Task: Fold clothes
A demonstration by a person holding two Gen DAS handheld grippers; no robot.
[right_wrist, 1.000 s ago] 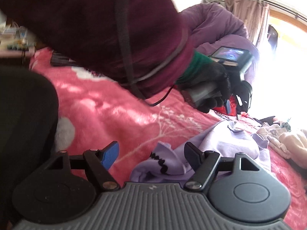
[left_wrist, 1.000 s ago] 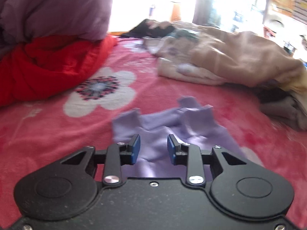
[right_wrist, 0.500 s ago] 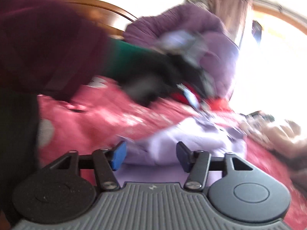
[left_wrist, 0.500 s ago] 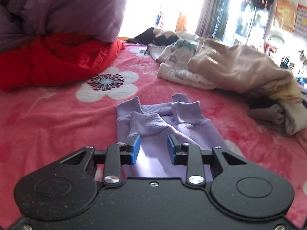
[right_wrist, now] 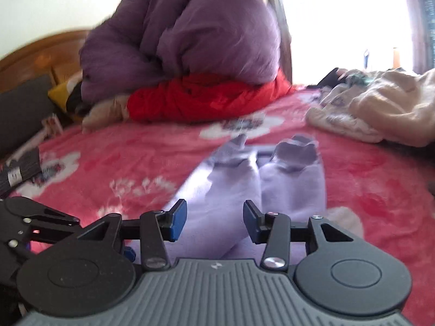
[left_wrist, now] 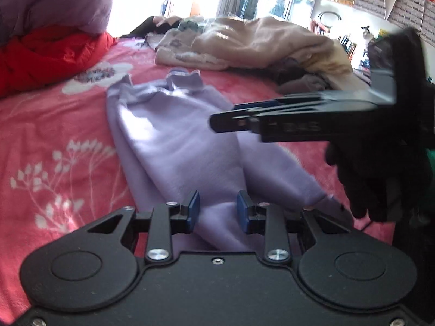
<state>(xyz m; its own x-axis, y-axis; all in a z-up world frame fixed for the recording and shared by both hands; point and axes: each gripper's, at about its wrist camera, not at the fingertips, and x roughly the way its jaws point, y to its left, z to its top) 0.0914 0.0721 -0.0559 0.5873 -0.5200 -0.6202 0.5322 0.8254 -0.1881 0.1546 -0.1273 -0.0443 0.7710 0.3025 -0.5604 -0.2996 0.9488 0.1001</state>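
Two grippers hover at the near, waist end of the lilac trousers (left_wrist: 179,146), whose legs run straight away toward the cuffs on the pink bedspread (left_wrist: 54,146). The left gripper (left_wrist: 217,212) stands partly open, holding nothing; the right gripper (right_wrist: 214,221) is closing, pads not yet pressing cloth. Soft, fleecy, lying flat.

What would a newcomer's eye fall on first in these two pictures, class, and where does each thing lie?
First the lilac trousers, laid out lengthwise in the middle of the pink flowered blanket, cuffs at the far end. Next the purple quilt heaped on a red one at the far left, and the beige clothes pile at the far right. The right hand-held gripper, in a black-gloved hand, hangs over the trousers, jaws closing on nothing.
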